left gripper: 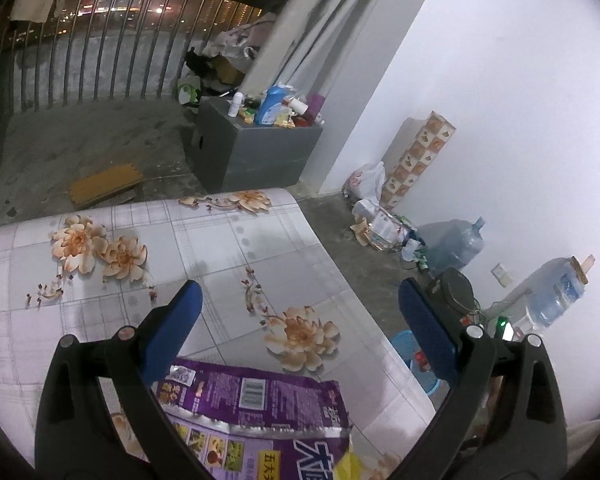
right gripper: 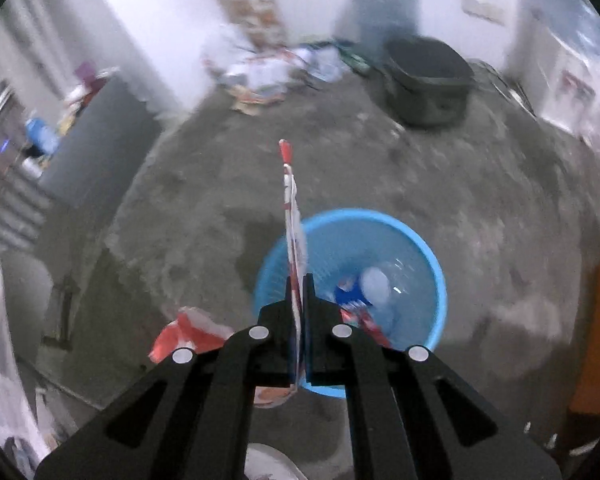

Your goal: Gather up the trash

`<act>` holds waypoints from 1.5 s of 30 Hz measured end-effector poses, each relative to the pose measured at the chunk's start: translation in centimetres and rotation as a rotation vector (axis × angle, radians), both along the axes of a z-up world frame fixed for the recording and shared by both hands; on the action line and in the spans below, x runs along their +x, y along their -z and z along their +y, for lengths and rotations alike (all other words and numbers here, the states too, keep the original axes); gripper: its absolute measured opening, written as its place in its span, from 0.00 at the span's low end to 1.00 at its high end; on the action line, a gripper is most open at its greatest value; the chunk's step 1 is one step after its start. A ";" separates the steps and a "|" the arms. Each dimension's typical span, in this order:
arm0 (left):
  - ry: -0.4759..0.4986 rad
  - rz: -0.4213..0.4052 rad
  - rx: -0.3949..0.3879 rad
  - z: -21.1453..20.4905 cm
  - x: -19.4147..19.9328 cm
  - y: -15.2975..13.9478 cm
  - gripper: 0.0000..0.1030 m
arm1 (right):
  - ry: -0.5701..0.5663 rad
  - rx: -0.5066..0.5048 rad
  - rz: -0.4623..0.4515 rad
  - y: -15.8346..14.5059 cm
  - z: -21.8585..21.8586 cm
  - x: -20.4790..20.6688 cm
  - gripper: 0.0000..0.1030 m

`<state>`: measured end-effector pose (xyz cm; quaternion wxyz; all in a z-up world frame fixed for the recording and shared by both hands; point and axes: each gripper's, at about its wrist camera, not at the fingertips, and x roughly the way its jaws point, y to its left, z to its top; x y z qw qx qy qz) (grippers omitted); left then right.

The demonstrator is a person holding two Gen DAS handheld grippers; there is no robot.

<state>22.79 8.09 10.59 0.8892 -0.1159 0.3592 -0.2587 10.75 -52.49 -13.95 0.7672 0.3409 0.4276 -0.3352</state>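
Observation:
My left gripper [left gripper: 298, 296] is open above the table with the floral cloth [left gripper: 228, 248]. A purple snack wrapper [left gripper: 260, 416] lies on the cloth just under its blue fingers [left gripper: 172, 332]. My right gripper [right gripper: 300, 280] is shut on a thin red and white wrapper [right gripper: 291, 216], seen edge-on and sticking up forward. It hangs over the left rim of a blue plastic basket [right gripper: 428, 264] on the floor, which holds a blue and white piece of trash [right gripper: 364, 292]. The basket also shows in the left wrist view [left gripper: 408, 344], beside the table's right edge.
A red and white wrapper [right gripper: 184, 332] lies on the floor left of the basket. A dark round pot [right gripper: 428, 80], water jugs [left gripper: 456, 244] and bags [left gripper: 368, 184] stand along the white wall. A grey box [left gripper: 252, 148] loaded with bottles stands beyond the table.

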 end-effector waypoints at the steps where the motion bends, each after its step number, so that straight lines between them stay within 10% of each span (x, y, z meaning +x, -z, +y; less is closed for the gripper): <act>1: 0.001 -0.002 -0.001 0.2 -0.2 -0.1 0.91 | 0.020 0.019 0.021 1.3 -0.3 -0.3 0.03; 8: -0.007 -0.013 0.007 0.9 -1.8 -0.7 0.91 | 0.154 0.112 0.157 11.2 -2.8 -0.1 0.03; 13: -0.010 -0.016 0.004 1.1 -2.2 -1.0 0.91 | -0.015 0.079 0.242 16.3 -1.6 3.3 0.05; 17: -0.003 -0.018 0.005 0.8 -2.5 -1.2 0.91 | -0.126 0.052 0.286 17.4 -0.9 3.9 0.38; 20: 0.003 -0.023 0.012 0.5 -2.6 -1.3 0.91 | -0.082 0.037 0.196 15.4 -1.7 2.4 0.54; 31: 0.055 -0.039 -0.049 -0.4 -3.1 -1.8 0.91 | -0.031 -0.050 0.018 7.2 -1.2 -2.1 0.55; 45: 0.090 -0.050 -0.074 1.0 -5.4 -2.0 0.91 | -0.182 -0.390 -0.230 -10.6 13.1 -6.1 0.87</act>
